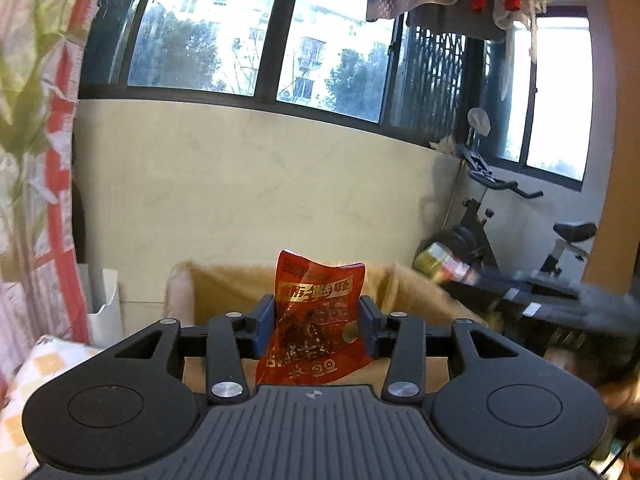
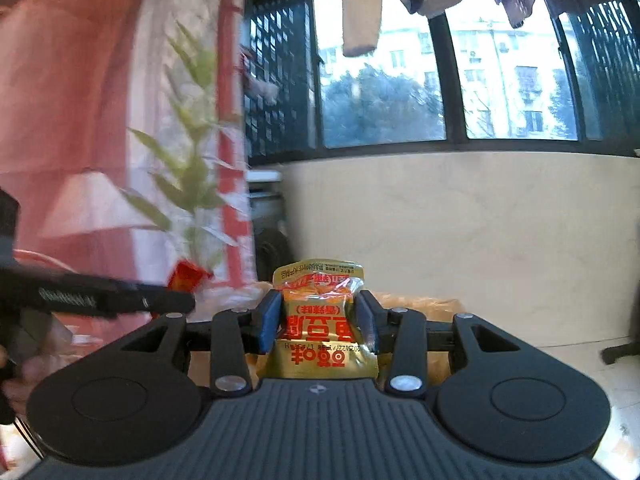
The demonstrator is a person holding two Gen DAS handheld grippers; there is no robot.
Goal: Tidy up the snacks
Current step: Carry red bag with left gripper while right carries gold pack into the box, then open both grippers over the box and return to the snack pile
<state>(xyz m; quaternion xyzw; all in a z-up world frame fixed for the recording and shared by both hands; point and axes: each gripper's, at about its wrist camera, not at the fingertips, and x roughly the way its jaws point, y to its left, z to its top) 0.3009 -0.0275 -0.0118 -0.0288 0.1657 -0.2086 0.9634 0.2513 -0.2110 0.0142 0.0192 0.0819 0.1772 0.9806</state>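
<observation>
Snacks sit in both tongs: the left gripper (image 1: 318, 322) pinches a red snack packet (image 1: 316, 320) between its blue pads (image 1: 265, 322), the packet standing upright at the lower centre of the left wrist view, over an open cardboard box (image 1: 420, 292). The right gripper (image 2: 318, 318) clamps a yellow snack packet (image 2: 320, 320) the same way, lower centre of its own view, print upside down. Both grippers are held level, pointing toward the pale wall (image 1: 260, 192) under the window (image 1: 332, 40). At the right edge of the left view the other gripper shows blurred, carrying its yellow packet beside an exercise bike (image 1: 520, 232)
</observation>
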